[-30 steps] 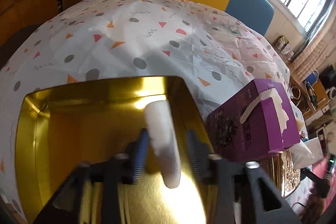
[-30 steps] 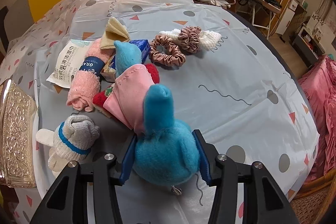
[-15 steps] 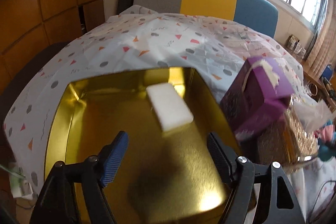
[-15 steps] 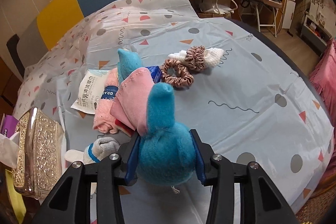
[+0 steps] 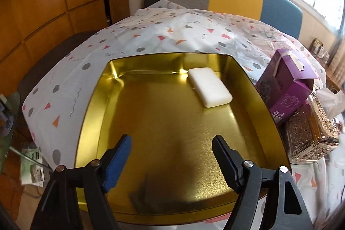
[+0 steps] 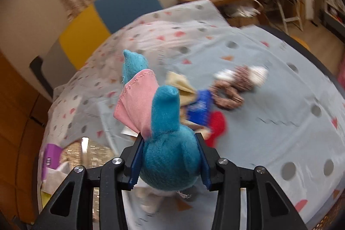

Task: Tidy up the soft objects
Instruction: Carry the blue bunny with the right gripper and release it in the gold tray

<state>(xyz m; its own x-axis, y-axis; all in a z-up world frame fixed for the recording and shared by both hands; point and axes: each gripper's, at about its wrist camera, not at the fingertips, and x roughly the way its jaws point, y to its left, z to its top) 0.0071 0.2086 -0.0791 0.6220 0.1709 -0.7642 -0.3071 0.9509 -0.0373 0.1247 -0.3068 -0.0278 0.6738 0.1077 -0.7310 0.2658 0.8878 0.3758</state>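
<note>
Both handheld tools share one build. The left gripper has matte black, angular plastic arms with triangular cut-outs, silver round-headed screws at the pivots, and two fingers faced with blue pads; the right-hand pad shows a toothed, ridged edge. The right gripper has the same black linkage arms, triangular openings, silver screws along the top and ribbed blue pads inside black fingers.

The left gripper, jaws just opened wide and empty, hangs over a gold tin where a white sponge-like pad lies flat toward the far right corner, beside a purple box.
</note>
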